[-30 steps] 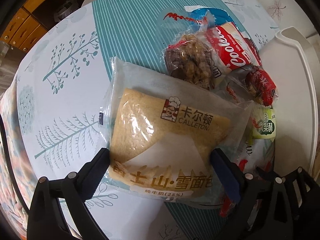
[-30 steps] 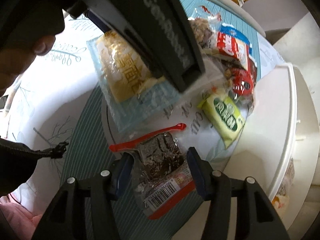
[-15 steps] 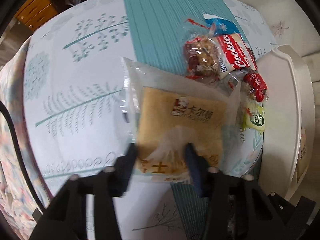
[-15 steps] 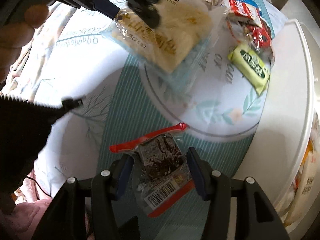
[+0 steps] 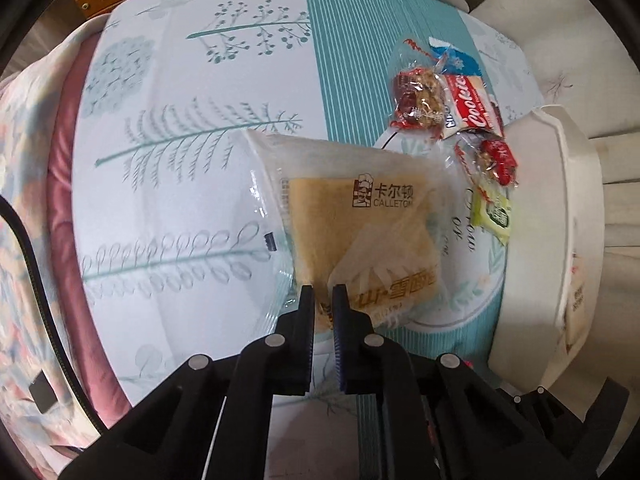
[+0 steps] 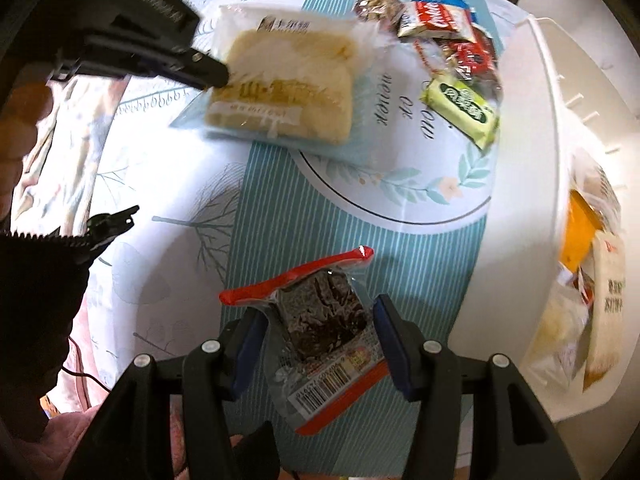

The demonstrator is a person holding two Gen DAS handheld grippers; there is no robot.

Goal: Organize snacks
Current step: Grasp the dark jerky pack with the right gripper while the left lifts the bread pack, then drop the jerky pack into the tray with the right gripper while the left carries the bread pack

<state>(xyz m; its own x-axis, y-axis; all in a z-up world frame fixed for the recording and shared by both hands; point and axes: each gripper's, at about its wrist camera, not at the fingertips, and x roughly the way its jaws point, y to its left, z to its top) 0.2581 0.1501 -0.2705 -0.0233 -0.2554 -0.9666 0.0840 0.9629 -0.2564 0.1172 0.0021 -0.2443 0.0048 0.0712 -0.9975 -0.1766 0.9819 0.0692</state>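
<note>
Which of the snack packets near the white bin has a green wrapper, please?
The small green packet, lying closest to the white bin. The cookie packet and the others in that cluster are red, blue or clear, and the bread pack is pale yellow.

The clear plastic packet of pale yellow sliced bread (image 5: 360,236) carries a brown chef-head logo with the Chinese characters 卡尔顿 and, beneath them, the Latin word CALLETON; along its lower edge run larger golden characters, of which 山 and 雪 can be made out, the rest being cut off or hidden. The red and white biscuit packet (image 5: 474,106) shows white script reading "Cookies". The white and teal printed tablecloth (image 6: 400,128) bears slanted dark lettering inside its round emblem, too distorted to read with certainty. The clear red-edged packet of dark brownie (image 6: 320,328) has a barcode with digits below it, too small to read. The small green snack packet (image 6: 464,108) bears an oval label with unreadable characters.
</note>
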